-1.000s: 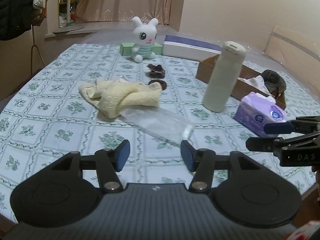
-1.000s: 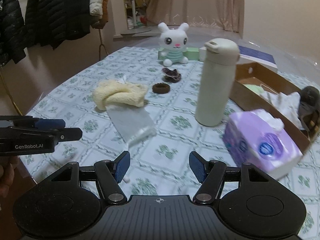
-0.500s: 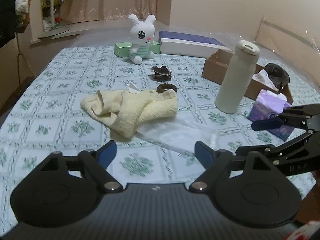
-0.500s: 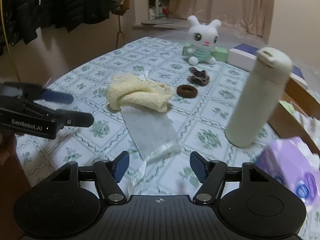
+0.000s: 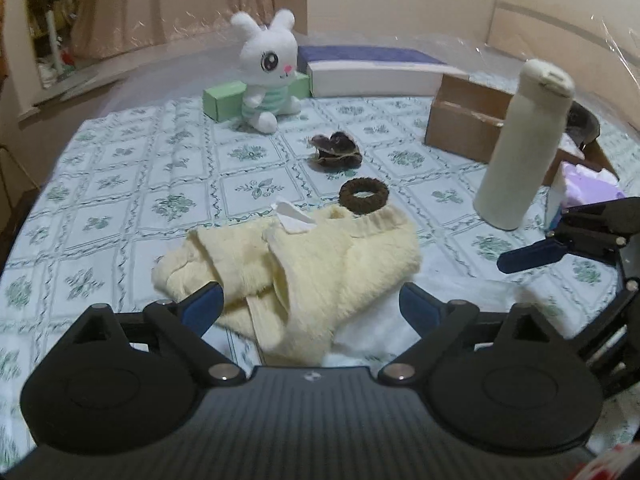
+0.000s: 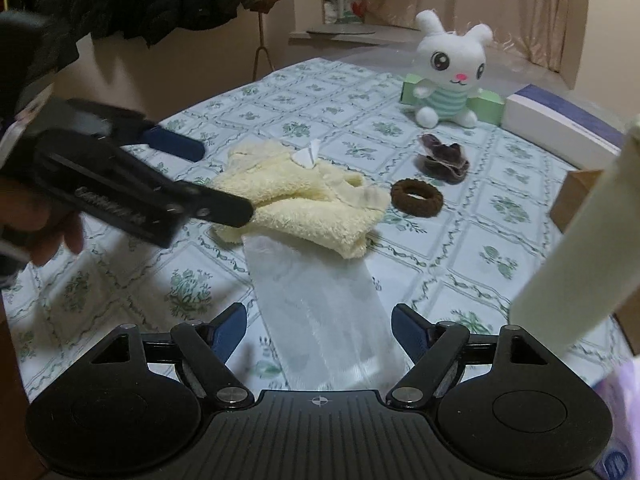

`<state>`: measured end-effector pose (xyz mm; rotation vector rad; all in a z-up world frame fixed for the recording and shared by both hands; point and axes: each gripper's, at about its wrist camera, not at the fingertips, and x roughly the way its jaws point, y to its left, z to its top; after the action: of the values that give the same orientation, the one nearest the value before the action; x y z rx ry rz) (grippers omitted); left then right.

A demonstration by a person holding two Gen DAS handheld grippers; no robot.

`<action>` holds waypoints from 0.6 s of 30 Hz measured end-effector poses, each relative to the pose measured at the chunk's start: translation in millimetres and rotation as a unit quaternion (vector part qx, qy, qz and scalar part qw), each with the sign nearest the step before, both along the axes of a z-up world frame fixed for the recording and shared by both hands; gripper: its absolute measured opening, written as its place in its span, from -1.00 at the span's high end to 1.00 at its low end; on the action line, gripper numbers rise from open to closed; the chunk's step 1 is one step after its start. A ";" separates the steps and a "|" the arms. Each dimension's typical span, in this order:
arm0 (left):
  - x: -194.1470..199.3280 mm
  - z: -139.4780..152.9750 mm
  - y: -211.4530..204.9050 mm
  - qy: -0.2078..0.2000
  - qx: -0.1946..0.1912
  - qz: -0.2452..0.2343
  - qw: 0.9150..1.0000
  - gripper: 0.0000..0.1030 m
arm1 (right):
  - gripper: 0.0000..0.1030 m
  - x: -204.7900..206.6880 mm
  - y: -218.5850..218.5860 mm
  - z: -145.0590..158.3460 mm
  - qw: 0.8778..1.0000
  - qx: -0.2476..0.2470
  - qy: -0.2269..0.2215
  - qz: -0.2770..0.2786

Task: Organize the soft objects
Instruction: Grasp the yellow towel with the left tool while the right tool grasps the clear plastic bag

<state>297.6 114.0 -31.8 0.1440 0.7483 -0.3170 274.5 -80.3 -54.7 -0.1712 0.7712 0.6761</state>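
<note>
Jaws of my left gripper [image 5: 310,308] have just been opening, now spread wide, the yellow towel [image 5: 304,264] lying between them, unpinched. My right gripper [image 6: 318,330], likewise widening, straddles the clear bag [image 6: 320,312]; bare tablecloth [image 6: 120,292] lies left.
</note>
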 end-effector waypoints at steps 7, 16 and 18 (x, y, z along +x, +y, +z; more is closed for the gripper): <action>44.1 -21.1 1.8 0.025 0.029 -0.018 0.999 -0.82 | -0.54 22.0 6.1 -16.7 1.000 -0.003 0.010 -0.002; 84.4 -38.0 24.1 0.042 0.032 -0.012 0.999 -0.89 | -0.54 34.7 6.3 -29.9 1.000 0.002 0.016 -0.010; 89.6 -41.5 25.9 0.056 0.027 -0.019 0.998 -0.89 | -0.54 36.5 7.3 -30.4 1.000 0.004 0.015 -0.010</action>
<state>387.2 139.9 -73.3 0.1921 0.8670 -0.3442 311.0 -73.0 -85.2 -0.1461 0.7971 0.6631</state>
